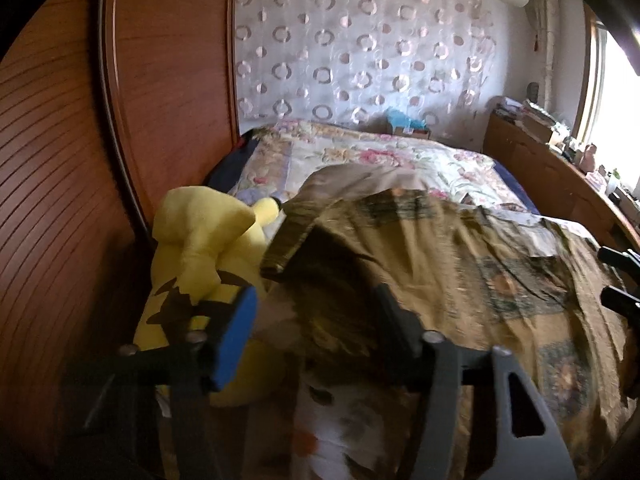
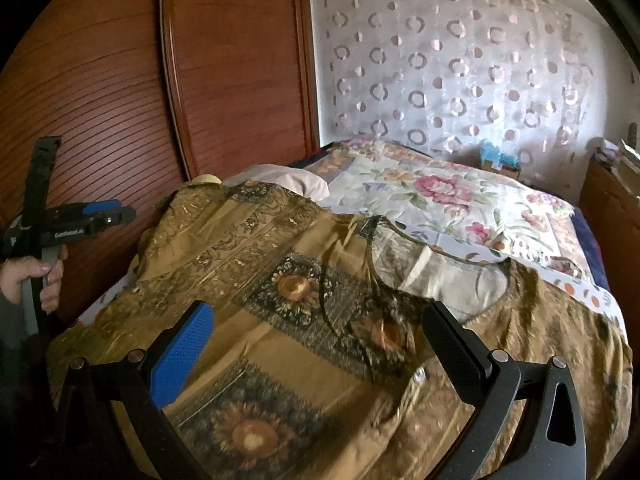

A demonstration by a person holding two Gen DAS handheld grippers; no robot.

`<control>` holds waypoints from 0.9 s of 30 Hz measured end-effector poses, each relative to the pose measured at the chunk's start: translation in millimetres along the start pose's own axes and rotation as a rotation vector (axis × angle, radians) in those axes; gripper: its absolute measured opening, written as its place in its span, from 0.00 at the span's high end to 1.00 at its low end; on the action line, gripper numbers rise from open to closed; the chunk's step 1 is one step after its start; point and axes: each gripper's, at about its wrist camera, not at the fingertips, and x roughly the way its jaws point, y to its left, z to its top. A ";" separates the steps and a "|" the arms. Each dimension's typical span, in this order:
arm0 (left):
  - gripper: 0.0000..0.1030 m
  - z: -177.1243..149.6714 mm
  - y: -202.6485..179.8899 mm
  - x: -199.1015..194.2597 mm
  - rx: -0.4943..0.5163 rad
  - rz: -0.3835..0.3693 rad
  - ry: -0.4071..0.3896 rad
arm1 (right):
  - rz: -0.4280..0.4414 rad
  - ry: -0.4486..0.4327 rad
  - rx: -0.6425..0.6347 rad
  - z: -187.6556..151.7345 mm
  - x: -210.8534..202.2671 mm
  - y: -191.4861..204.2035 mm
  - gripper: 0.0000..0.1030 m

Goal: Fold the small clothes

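Spread wide, the right gripper (image 2: pixel 316 344) hovers over the olive-gold patterned garment with sunflower motifs (image 2: pixel 280 280), its blue-padded and black fingers apart and gripping nothing. That garment lies flat across the near end of the bed (image 2: pixel 460 192), neckline facing the far side, one edge rumpled toward the wardrobe. Off to the left, the left gripper (image 2: pixel 120 213) is held up in a hand (image 2: pixel 30 280) beside the wardrobe; from this side its fingers look nearly pressed together, while its own wrist view shows them spread (image 1: pixel 316 320), so I cannot tell. Under it, a fold of the garment rises, with a yellow plush toy (image 1: pixel 204 248) just beside, against the reddish-brown slatted wooden wardrobe (image 2: pixel 100 100). Beyond lie a floral quilt (image 2: pixel 440 196) and a sheer circle-patterned curtain (image 2: pixel 460 72).
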 end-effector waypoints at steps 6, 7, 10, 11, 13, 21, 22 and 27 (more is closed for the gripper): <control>0.61 11.5 15.4 34.2 -0.013 0.001 0.045 | 0.018 0.044 -0.005 11.5 18.1 -2.0 0.00; 0.62 12.6 16.9 38.1 -0.012 0.002 0.050 | 0.019 0.049 -0.005 13.7 20.8 -3.1 0.00; 0.69 15.9 20.5 49.6 0.008 0.008 0.067 | 0.023 0.060 0.003 14.1 24.9 -5.6 0.00; 0.72 16.3 22.7 52.5 0.012 0.008 0.069 | 0.024 0.064 0.005 13.8 26.3 -6.1 0.00; 0.92 17.3 23.4 53.3 0.012 -0.003 0.071 | 0.021 0.074 0.008 14.2 30.0 -8.2 0.00; 0.95 45.9 -9.8 12.9 0.079 -0.098 -0.007 | 0.006 0.075 0.045 16.7 29.6 -21.8 0.00; 0.95 51.3 -15.8 8.6 0.091 -0.113 -0.013 | 0.003 0.071 0.049 17.0 28.1 -23.0 0.00; 0.95 77.2 -59.0 -19.0 0.162 -0.199 -0.054 | -0.016 0.034 0.070 16.7 13.9 -30.2 0.00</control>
